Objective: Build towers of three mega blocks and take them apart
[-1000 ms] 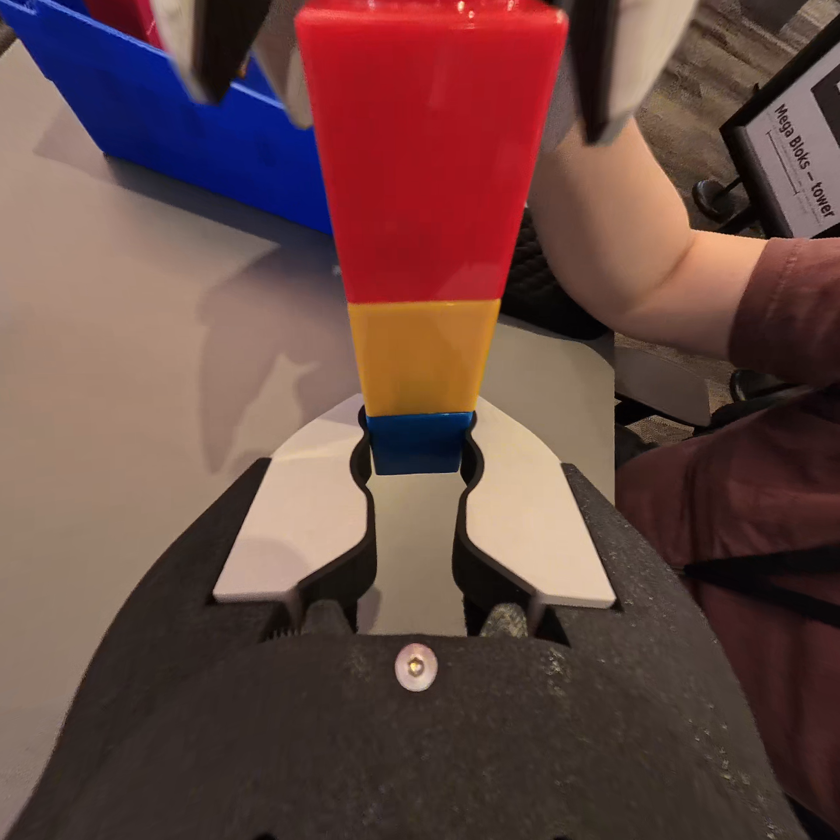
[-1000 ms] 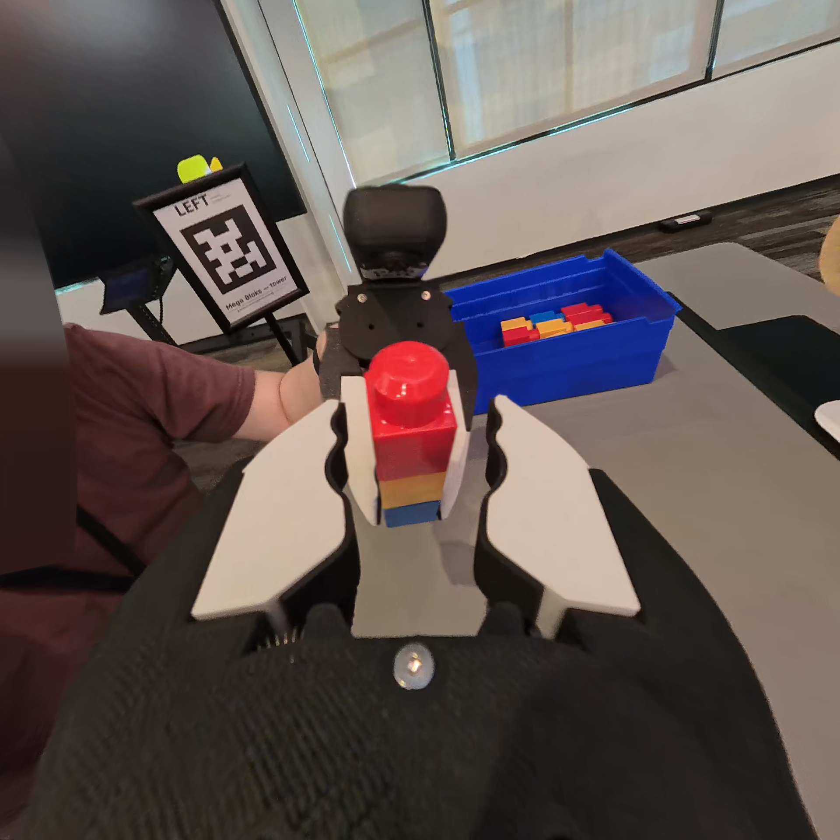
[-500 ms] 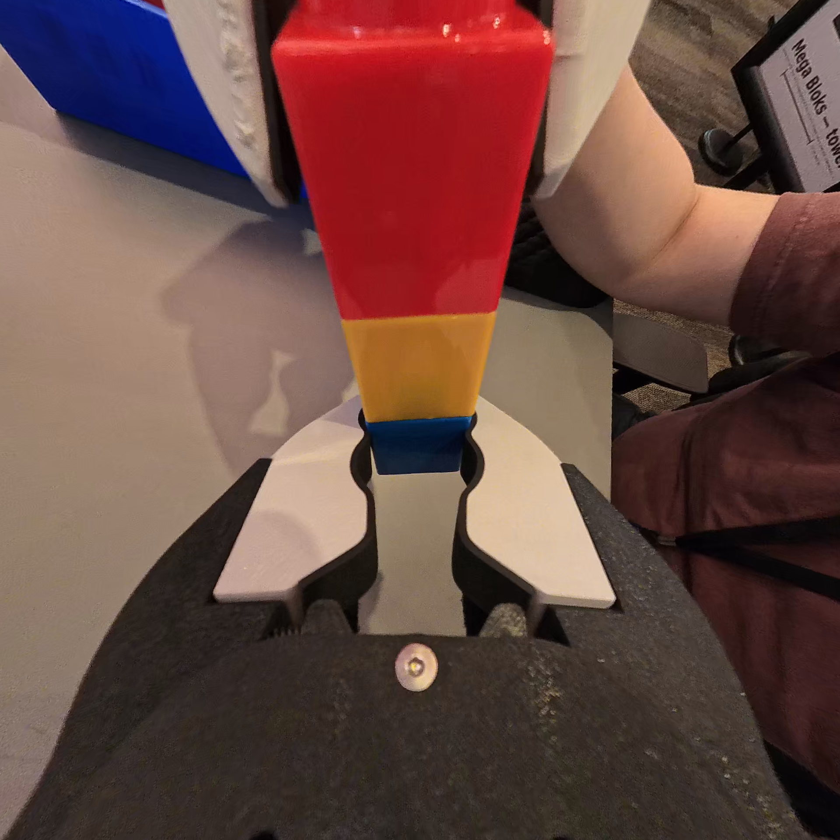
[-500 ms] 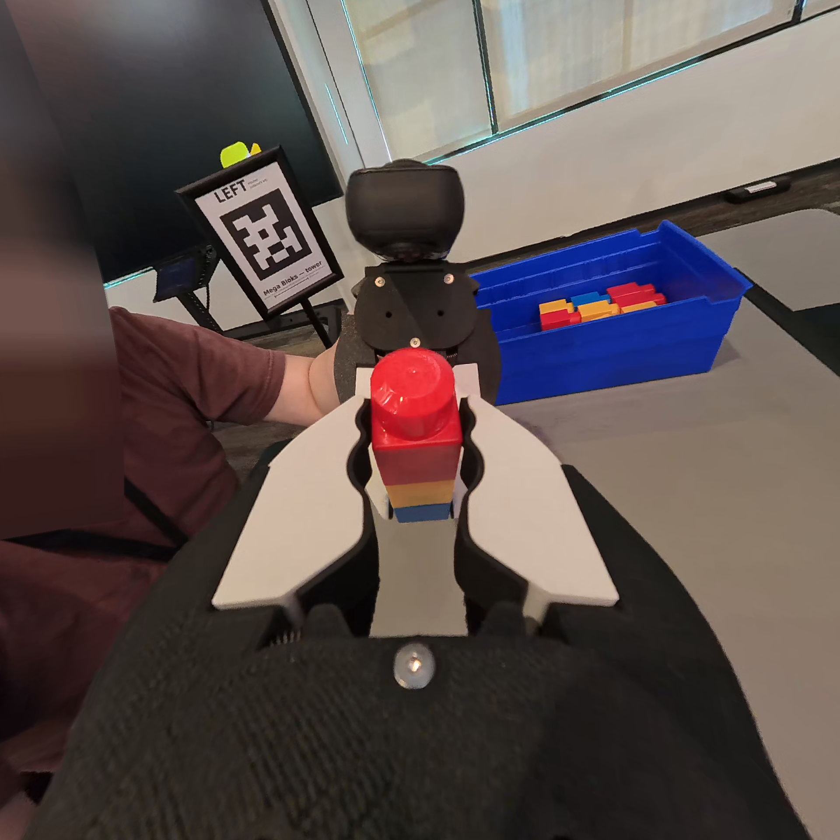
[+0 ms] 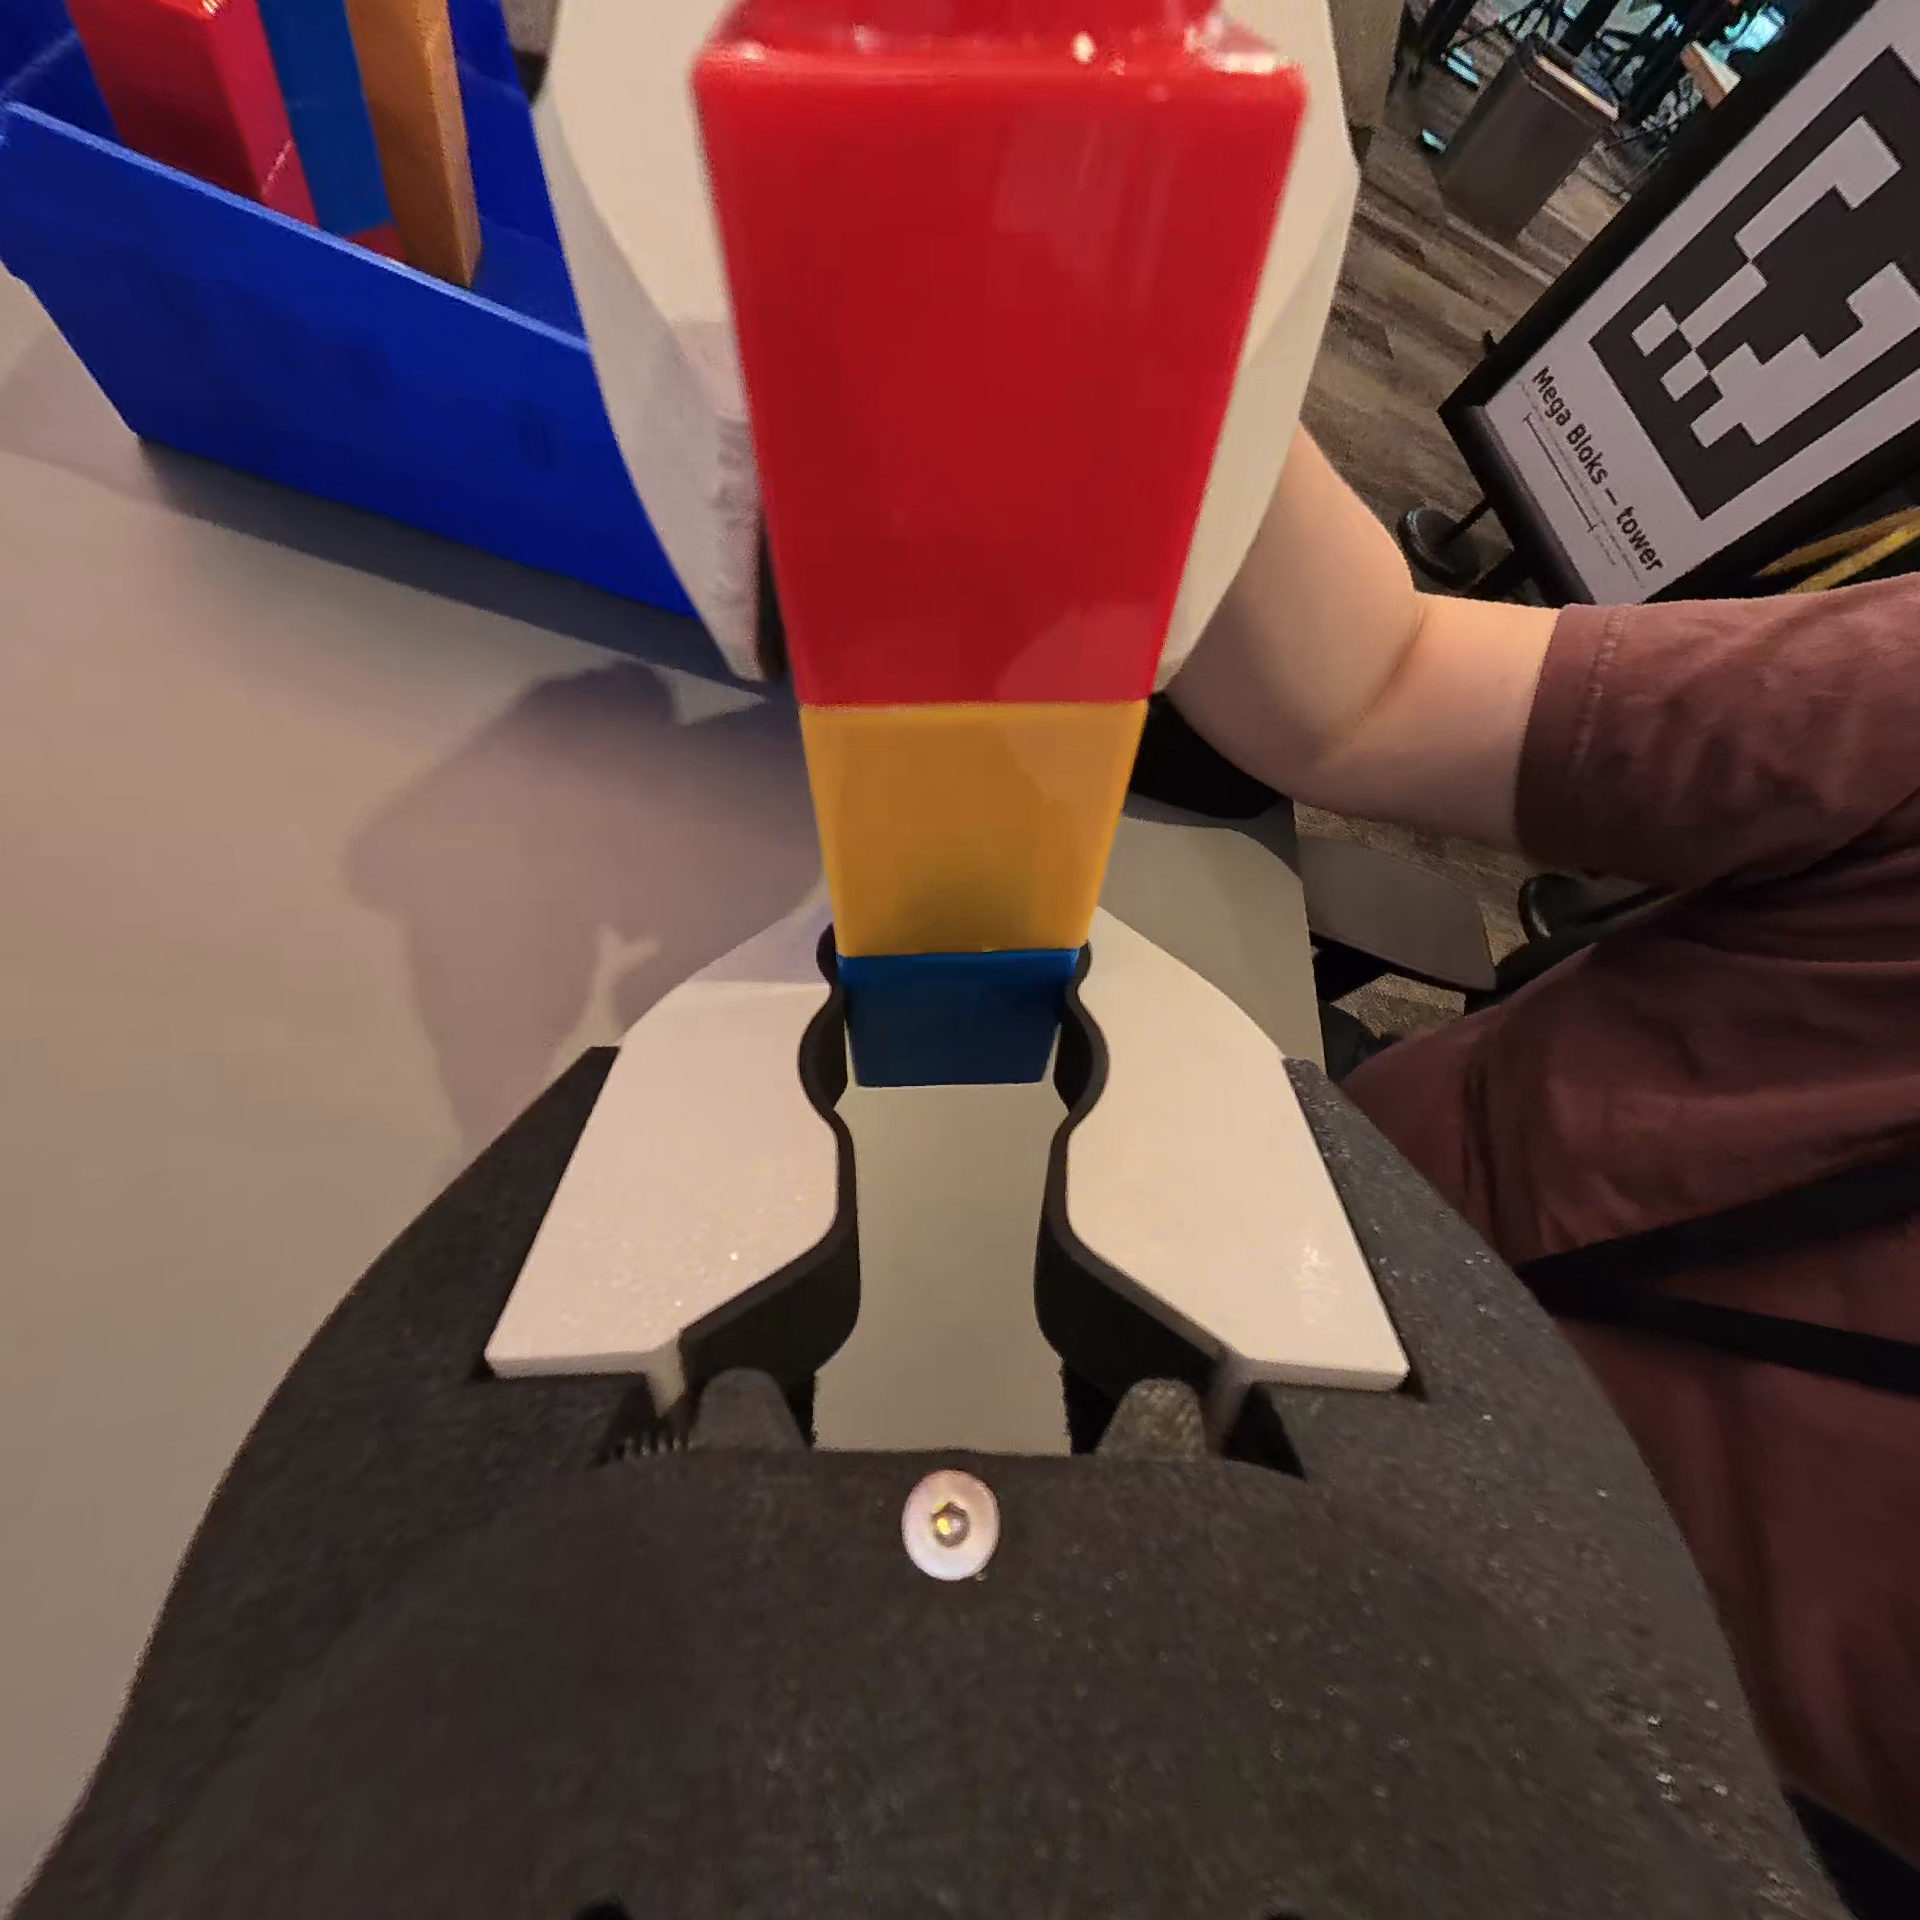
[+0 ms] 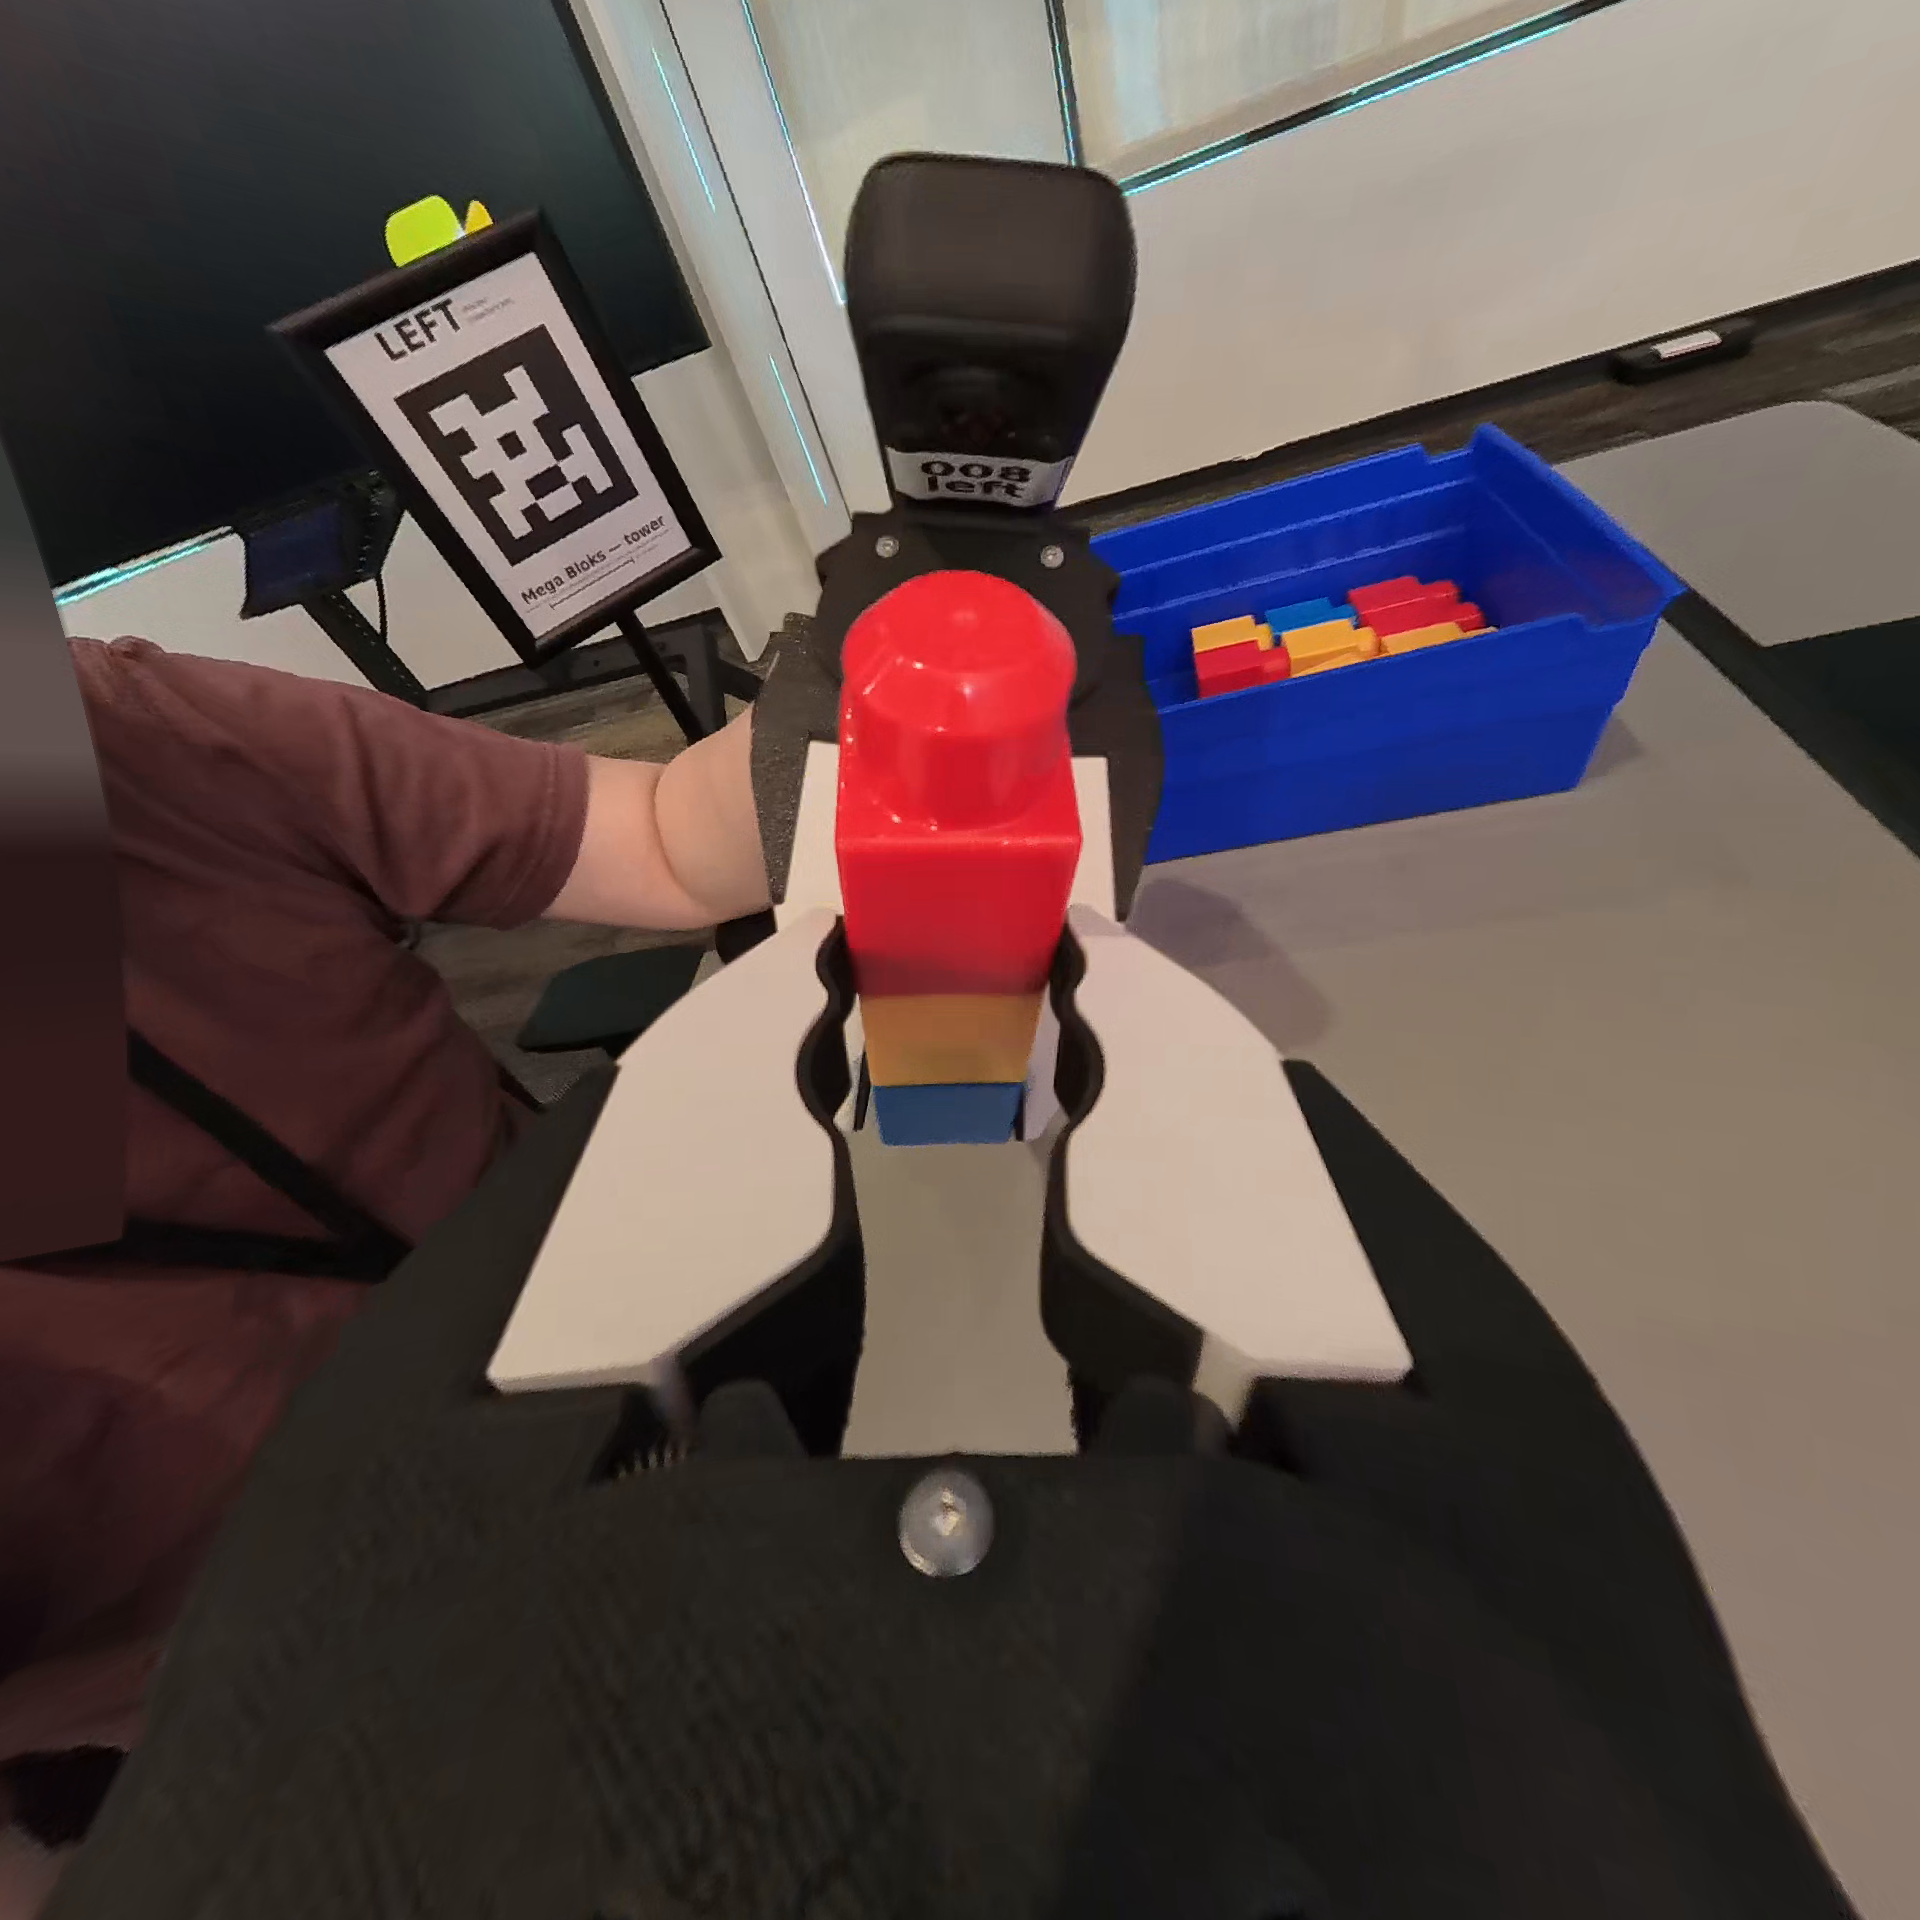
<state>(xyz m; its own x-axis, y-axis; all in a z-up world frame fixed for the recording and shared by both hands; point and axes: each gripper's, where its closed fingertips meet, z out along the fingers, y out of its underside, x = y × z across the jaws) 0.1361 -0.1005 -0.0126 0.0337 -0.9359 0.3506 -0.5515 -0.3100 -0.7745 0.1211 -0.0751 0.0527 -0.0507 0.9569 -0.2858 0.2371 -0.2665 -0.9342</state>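
- Your left gripper [image 5: 951, 1023] clamps the blue block [image 5: 948, 1018] at the tower's base, anchoring it above the table [image 5: 260, 831].
- Your right gripper [image 6: 948, 971] clamps the red block [image 6: 951, 894] on top, ready to separate it.

Even indoor daylight, wide-angle distortion
Windows [image 6: 1299, 83] light the room; soft shadows on the surface [image 5: 260, 831]; glare on the red block [image 6: 956, 727]; edges blur.
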